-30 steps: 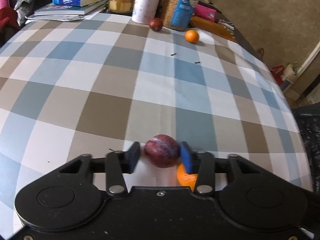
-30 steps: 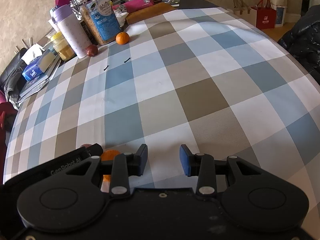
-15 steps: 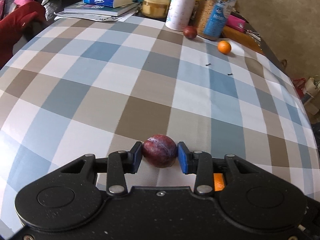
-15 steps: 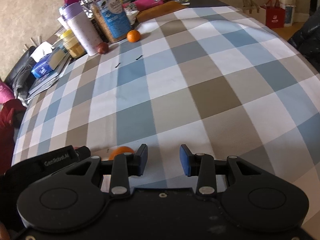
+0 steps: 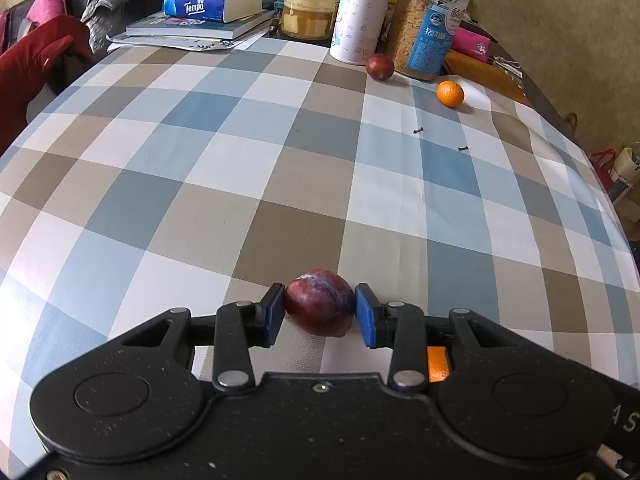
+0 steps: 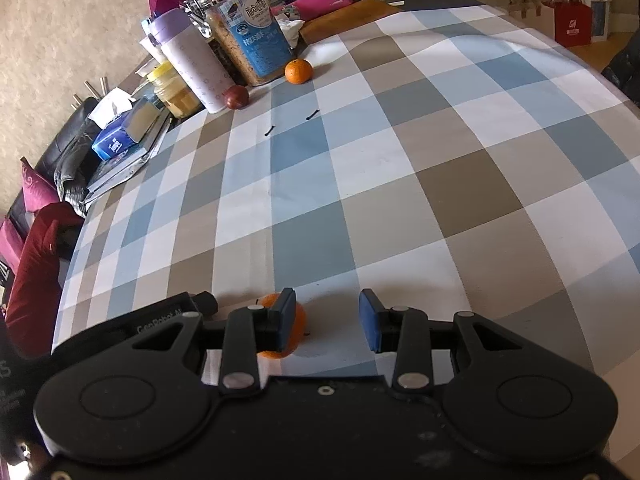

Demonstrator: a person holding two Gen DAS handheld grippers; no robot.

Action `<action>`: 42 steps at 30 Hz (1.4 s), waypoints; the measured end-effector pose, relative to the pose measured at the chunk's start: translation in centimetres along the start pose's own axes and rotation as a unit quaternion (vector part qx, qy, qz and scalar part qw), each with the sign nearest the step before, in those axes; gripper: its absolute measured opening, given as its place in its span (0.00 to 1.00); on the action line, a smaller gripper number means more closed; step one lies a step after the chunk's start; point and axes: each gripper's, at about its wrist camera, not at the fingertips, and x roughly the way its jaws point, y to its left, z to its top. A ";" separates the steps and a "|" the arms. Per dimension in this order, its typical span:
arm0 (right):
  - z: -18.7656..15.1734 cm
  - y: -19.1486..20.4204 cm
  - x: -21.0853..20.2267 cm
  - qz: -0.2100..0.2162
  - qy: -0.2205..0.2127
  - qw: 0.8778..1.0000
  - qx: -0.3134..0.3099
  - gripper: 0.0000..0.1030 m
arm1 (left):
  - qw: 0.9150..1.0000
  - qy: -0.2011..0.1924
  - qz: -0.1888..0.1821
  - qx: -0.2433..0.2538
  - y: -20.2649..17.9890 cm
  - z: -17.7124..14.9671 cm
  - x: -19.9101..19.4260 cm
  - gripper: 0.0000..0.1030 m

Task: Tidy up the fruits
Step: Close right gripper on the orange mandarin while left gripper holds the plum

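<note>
The left tongs (image 5: 320,312) are closed on a dark red plum (image 5: 319,302); both blue pads press on its sides, at the near edge of the checked tablecloth (image 5: 280,168). The right tongs (image 6: 327,316) stand open with nothing between the pads. A small orange (image 6: 300,322) lies just beside them, half behind the left finger.

The plum looks light, smooth and a little soft. Its skin has a pale bloom, so I judge it can slip, and a hard squeeze would bruise it. The hold across its widest part seems the good place. The orange has a rougher peel and should be easier to grip, also across the middle.

Far on the table, a second plum (image 5: 379,66) sits near a white bottle (image 5: 358,20) and a tall jar (image 5: 430,36), and a second orange (image 5: 450,93) lies to the right of it, a little apart.

Whether the held plum touches the cloth or is lifted, I cannot tell, because the tongs cover its underside. In the left view the near orange shows only as a small patch through the frame. No bowl or basket for the fruits is visible, so the place to put them is not clear.
</note>
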 end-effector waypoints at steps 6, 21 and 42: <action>0.0 -0.2 -0.5 0.010 -0.014 1.000 0.006 0.38 | 1.000 0.001 0.000 -0.007 0.4 0.0 0.0 0.45; -0.5 0.6 0.0 0.012 -0.006 1.000 -0.021 0.38 | 1.000 0.008 0.013 0.019 -0.2 -0.2 0.4 0.45; -0.9 1.7 0.4 0.032 0.005 0.998 -0.045 0.38 | 0.999 0.020 -0.032 -0.030 1.8 0.3 0.3 0.46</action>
